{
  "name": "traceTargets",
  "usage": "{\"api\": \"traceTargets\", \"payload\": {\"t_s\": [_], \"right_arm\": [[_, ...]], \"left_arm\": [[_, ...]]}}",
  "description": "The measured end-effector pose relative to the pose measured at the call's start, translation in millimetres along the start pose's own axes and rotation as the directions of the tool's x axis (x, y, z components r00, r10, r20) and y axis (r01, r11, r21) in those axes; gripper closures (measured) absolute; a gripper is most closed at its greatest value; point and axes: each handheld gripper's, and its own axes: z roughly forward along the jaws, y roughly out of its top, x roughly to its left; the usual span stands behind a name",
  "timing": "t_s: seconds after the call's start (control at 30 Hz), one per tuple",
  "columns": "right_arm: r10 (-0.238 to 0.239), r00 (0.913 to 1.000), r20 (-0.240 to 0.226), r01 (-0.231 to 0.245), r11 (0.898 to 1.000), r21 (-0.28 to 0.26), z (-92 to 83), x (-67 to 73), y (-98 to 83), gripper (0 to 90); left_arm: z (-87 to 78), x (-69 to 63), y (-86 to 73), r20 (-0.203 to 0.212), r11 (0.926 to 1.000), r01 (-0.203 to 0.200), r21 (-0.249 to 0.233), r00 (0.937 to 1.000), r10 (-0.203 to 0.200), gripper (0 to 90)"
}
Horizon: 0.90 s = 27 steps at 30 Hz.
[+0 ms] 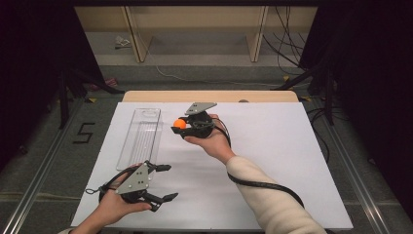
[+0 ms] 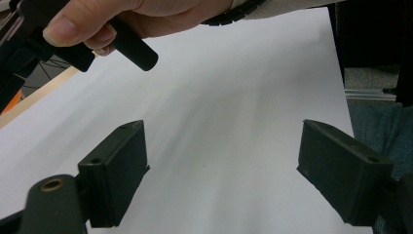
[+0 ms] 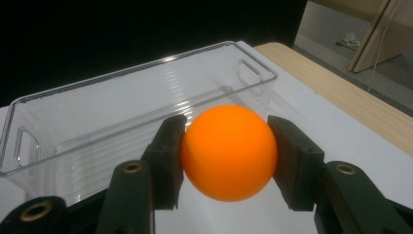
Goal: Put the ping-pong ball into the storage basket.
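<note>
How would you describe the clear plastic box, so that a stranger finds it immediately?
Start at the white table sheet and look at its far left part. There lies a long, narrow transparent plastic box with cut-out handles at both ends, beside the small orange ball. It is the one see-through container there.

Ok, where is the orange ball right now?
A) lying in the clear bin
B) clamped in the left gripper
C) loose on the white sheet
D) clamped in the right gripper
D: the right gripper has both pads pressed on the ball, with the bin behind it.
</note>
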Motion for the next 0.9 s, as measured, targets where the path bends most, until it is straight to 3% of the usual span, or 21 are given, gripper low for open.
{"api": "traceTargets", "payload": {"t_s": [0.9], "right_arm": [[-0.013,0.9998,-0.017,0.013,1.000,-0.007,6.8,5.2,8.4,51.4]], "left_arm": [[0.3,-0.2,-0.1,0.002,1.0000,-0.003,0.001,1.0000,0.003,17.9]]}}
